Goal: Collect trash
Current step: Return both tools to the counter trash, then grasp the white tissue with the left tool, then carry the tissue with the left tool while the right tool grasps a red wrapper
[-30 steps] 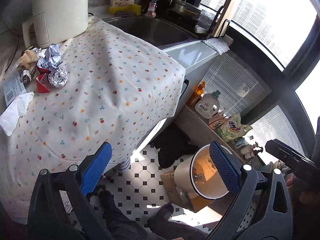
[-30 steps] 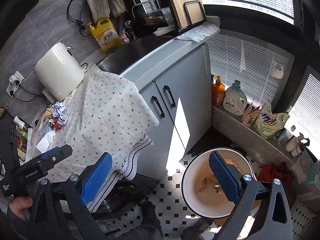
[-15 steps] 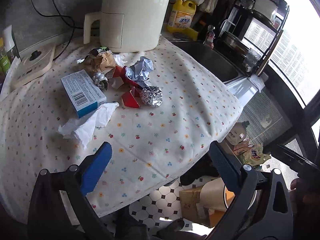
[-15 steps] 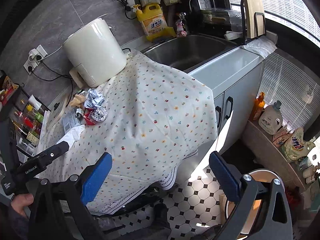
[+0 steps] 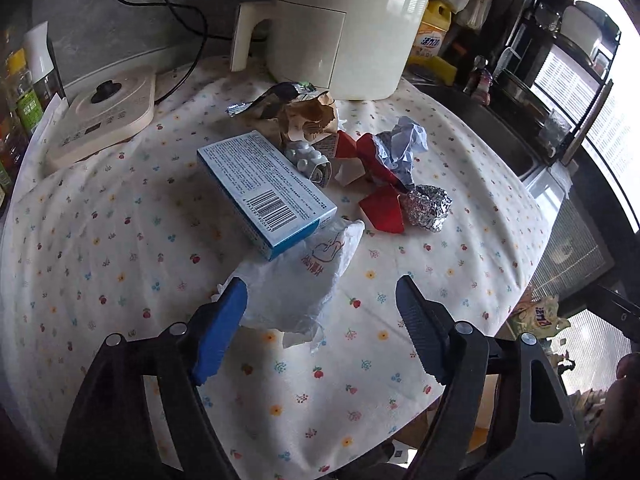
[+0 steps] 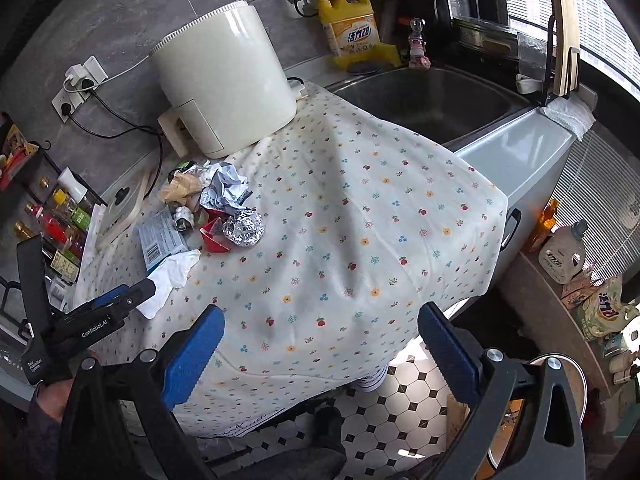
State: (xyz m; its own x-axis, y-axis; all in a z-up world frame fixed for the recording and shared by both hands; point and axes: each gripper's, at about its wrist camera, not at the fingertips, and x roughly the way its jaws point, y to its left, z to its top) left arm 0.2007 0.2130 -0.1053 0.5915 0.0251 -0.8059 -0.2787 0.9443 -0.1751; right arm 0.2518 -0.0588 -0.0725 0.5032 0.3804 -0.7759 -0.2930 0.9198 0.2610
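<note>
A pile of trash lies on the flowered tablecloth: a white crumpled tissue, a blue-and-white box, a foil ball, red paper pieces, a grey crumpled paper and brown paper. My left gripper is open, its fingers on either side of the tissue's near end, just above it. My right gripper is open and empty over the table's front edge; the pile and the left gripper show at its left.
A cream appliance stands behind the pile, a flat cream device at the left with bottles beyond. The sink lies right of the table. A bin rim shows on the tiled floor at lower right.
My left gripper has swung from the floor bin up to the table and closed in on the tissue. My right gripper has turned from the bin toward the table.
</note>
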